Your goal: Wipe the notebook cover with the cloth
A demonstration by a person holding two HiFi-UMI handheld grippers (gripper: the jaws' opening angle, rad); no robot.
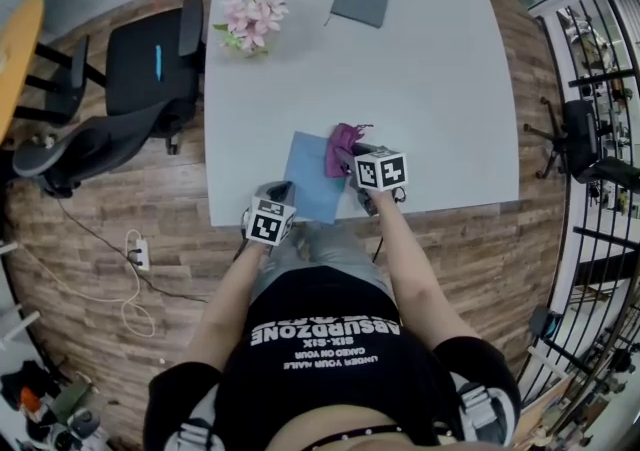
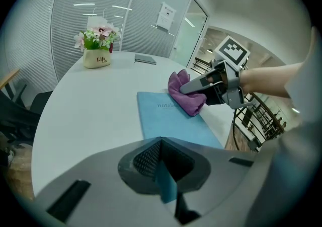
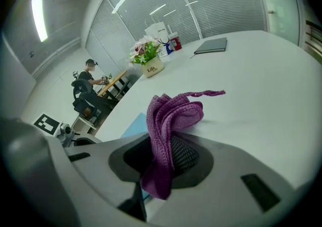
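Cloth (image 3: 168, 120): soft purple knit, light, will bunch & drag. Best pinched by a fold w/ a wad left free to rub, as the right gripper (image 3: 161, 170) has it, jaws clamped on the fabric. Notebook (image 1: 312, 179): thin, flat, pale blue w/ a smooth cover, prob. slides on the table (image 1: 430, 89), so pin it at 1 edge. Left gripper (image 2: 163, 180) is closed on its near edge, a blue sliver between the jaws. Notebook lies at the table's near edge. Cloth seems to touch its far right corner, though contact isn't clear.
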